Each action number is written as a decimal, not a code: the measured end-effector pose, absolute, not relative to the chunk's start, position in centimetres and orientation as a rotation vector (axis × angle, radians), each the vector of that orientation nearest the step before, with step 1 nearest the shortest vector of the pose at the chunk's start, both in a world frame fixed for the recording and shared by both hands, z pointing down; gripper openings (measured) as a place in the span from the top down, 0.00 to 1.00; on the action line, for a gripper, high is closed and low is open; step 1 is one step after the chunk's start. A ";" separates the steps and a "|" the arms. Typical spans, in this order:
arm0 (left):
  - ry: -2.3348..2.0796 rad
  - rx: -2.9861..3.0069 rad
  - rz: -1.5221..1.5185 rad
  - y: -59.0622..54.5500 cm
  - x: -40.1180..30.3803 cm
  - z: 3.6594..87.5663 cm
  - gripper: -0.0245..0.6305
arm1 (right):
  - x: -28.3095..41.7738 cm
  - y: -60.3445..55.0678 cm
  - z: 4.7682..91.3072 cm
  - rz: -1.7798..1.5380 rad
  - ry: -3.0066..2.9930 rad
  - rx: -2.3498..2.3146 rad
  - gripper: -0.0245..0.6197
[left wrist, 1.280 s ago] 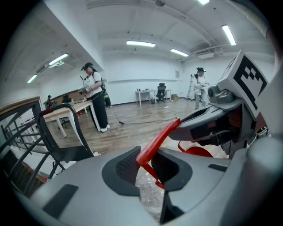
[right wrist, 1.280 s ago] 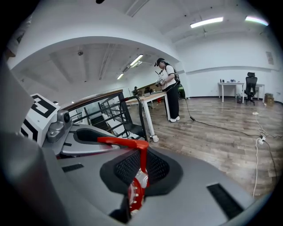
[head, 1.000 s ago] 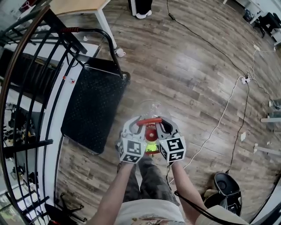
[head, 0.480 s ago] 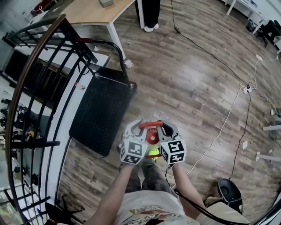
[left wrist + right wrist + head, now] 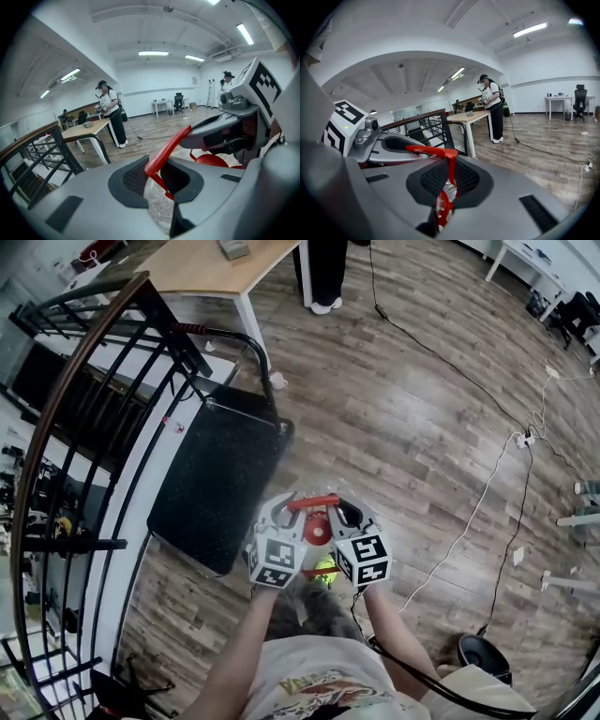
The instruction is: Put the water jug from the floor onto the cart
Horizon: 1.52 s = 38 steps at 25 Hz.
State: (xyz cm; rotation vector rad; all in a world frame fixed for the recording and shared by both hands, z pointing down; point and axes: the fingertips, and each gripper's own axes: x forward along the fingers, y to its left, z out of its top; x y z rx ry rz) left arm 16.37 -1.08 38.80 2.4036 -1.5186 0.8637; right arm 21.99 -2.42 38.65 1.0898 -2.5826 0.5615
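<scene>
Underfoot, a wood-plank floor (image 5: 422,399) is crossed by cables (image 5: 487,465); a black railing (image 5: 66,399) and a wooden table (image 5: 202,263) are recorded at the room's edge. 1 water jug (image 5: 317,529) is suspended just right of the cart (image 5: 220,474) by its red handle (image 5: 314,502), on which the left gripper (image 5: 284,507) and right gripper (image 5: 345,509) are both clamped.

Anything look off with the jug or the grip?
Nothing stands out: left gripper and right gripper each clamp the red handle of the jug, no spill shows on the floor, and the cart stands beside it.
</scene>
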 end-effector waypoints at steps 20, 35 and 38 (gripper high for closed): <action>-1.517 2.375 0.749 -7.0 5.9 39.2 0.85 | 11.3 -8.8 38.7 0.513 -2.531 1.011 0.92; -1.589 2.291 0.720 -10.5 -8.9 39.3 0.85 | -3.8 -13.0 38.7 0.499 -2.554 0.903 0.92; -1.652 2.245 0.718 -10.3 -12.1 39.3 0.85 | -7.0 -12.9 38.8 0.491 -2.577 0.841 0.92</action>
